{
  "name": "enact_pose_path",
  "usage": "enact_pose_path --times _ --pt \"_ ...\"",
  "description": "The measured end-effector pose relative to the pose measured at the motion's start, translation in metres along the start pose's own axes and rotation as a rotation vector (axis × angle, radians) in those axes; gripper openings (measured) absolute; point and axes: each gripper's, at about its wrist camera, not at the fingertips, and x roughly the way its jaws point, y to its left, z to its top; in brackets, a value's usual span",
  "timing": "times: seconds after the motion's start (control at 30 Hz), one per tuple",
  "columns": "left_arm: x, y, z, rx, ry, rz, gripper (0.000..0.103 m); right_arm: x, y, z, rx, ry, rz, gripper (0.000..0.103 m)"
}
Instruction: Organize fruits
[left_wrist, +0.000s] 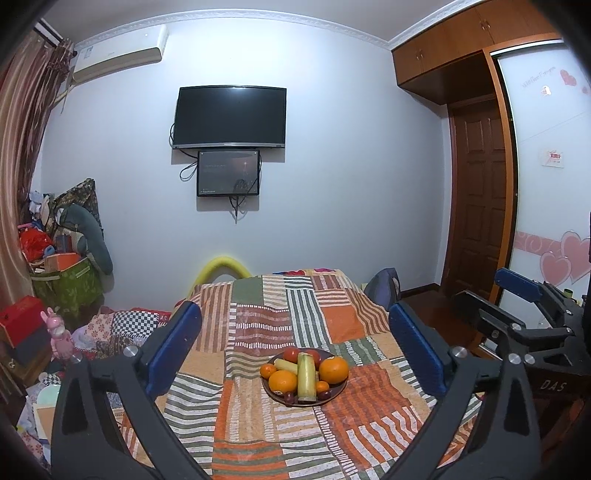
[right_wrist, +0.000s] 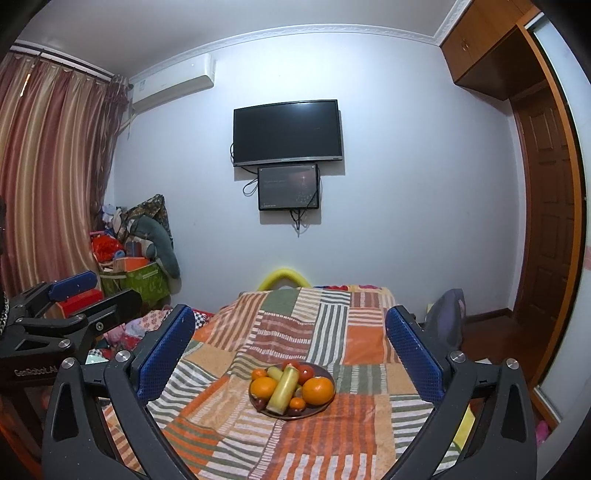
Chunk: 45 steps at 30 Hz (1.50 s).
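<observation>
**Patchwork-covered table, one loaded fruit plate, both grippers held wide and empty**

Bedroom-like setting: pale wall, patchwork cloth of orange, green and white stripes (left_wrist: 258, 325) spread over the surface ahead of both grippers.

Centred between and just beyond the blue pads of the left gripper (left_wrist: 295, 347), and likewise ahead of the right gripper (right_wrist: 291, 350): round dark-brown plate (left_wrist: 275, 393) piled with fruit. All visible fruit gathered on that plate; none seen loose on the cloth. Fits either a finished gathering or a pile waiting to be sorted out elsewhere; not settled by these views.

Count on the plate, as far as visible:
- two large round oranges (left_wrist: 334, 370)
- two small tangerine-like orange fruits (left_wrist: 267, 370), one at the far-left rim, one near the front
- one long pale-green cylindrical piece, perhaps cane or gourd (left_wrist: 306, 376), lying across the middle
- one shorter pale yellow-green piece (left_wrist: 286, 365) behind it
- two red tomato-like round fruits (left_wrist: 291, 354) at the back
- a few small dark-red pieces at the front rim (left_wrist: 289, 397), number unclear

Both grippers spread fully apart, gripping nothing, hovering short of the plate. Each visible from the other's camera off to the side.

Further out: black wall-mounted television (left_wrist: 229, 117) with a smaller dark screen (left_wrist: 228, 172) beneath; white air conditioner (left_wrist: 118, 55) up left; striped brownish curtain (right_wrist: 55, 177) far left; brown wooden door (left_wrist: 478, 195) and wardrobe on the right; heap of bags and boxes (left_wrist: 62, 266) in the left corner.
</observation>
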Motion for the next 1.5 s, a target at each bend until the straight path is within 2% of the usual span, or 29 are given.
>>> enact_pose_path --times 1.5 --pt "0.0004 -0.0081 0.0029 0.002 0.017 -0.023 0.103 -0.0082 -0.0033 0.0033 0.014 -0.013 -0.016 0.103"
